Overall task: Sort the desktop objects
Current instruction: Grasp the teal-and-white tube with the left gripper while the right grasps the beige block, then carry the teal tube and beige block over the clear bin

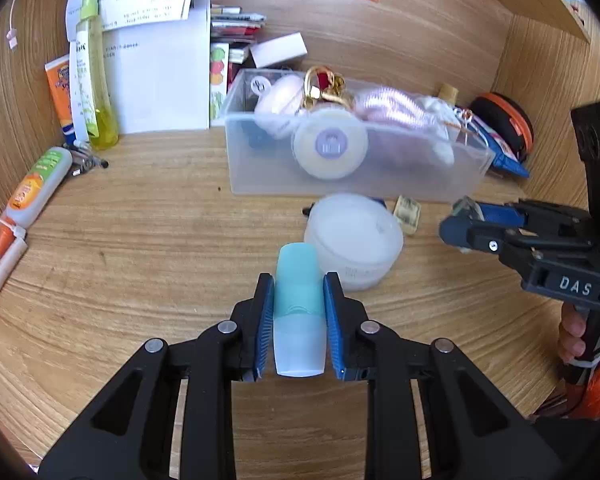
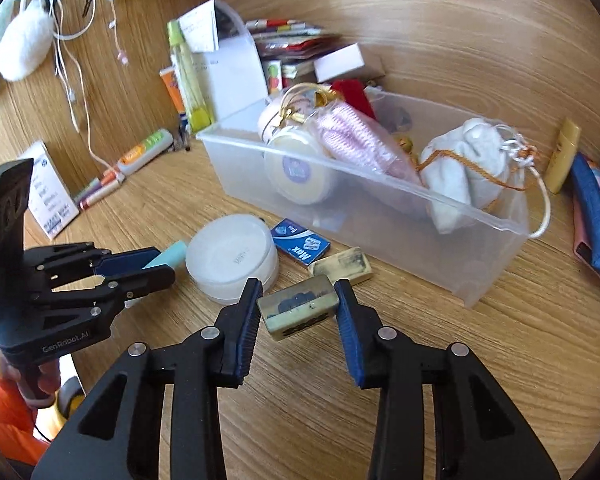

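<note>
Right wrist view: bin [image 2: 484, 256] across centre-right of the surface [image 2: 480, 360], jar [image 2: 300, 172] and pouch [image 2: 468, 168] inside it. Before the bin, left to right: round tub [image 2: 230, 258], staple box [image 2: 302, 243], eraser [image 2: 342, 266]. Markers [image 2: 100, 188] at left. Left wrist view: bottle [image 1: 96, 80] upper left, tube [image 1: 298, 312] lower centre, just before the tub.

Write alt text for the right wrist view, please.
The right gripper clamps a grubby, cream rectangular eraser above a wooden desk. Behind it sit a white round lidded jar and a clear plastic storage bin; the left gripper holds a teal tube.
</note>
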`<control>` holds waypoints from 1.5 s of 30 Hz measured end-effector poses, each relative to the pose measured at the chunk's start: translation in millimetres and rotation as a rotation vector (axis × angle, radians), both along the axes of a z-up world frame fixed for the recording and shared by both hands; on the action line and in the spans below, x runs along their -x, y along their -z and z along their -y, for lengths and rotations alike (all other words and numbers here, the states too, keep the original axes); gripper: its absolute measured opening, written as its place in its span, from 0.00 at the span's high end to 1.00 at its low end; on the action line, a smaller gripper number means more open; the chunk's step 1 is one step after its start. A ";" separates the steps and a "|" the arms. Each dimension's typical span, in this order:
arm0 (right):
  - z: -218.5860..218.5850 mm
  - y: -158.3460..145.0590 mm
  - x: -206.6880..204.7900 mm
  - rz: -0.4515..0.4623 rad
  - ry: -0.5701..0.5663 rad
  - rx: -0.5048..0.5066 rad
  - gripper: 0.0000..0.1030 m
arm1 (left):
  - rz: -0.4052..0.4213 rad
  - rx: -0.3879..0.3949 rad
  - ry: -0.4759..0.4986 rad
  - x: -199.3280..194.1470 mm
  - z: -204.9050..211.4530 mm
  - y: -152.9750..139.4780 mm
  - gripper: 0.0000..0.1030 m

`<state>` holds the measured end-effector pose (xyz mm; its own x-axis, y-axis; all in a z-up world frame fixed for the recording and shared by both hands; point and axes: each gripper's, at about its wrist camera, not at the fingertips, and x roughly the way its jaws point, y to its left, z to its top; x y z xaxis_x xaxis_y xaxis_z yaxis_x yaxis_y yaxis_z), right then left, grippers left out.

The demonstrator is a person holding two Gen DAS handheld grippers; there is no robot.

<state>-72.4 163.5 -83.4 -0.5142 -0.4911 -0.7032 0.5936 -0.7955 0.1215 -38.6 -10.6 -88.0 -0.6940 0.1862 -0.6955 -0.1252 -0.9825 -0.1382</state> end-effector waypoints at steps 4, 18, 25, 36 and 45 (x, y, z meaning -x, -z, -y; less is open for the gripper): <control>-9.3 -6.9 -1.1 -0.016 0.022 0.012 0.67 | -0.037 -0.006 -0.006 2.6 2.9 -14.9 0.76; -34.7 -42.3 11.4 -0.094 0.096 0.039 0.67 | -0.132 -0.002 -0.013 26.5 7.8 -62.3 0.76; -37.6 -62.3 26.4 -0.130 0.112 0.052 0.67 | -0.152 -0.002 -0.001 52.1 5.3 -79.6 0.76; -18.9 -66.9 72.9 -0.106 0.127 0.059 0.67 | -0.156 -0.016 0.021 93.1 -2.5 -87.6 0.76; -2.1 -49.0 115.8 -0.032 0.150 0.024 0.67 | -0.105 0.006 -0.004 125.0 -1.4 -66.1 0.76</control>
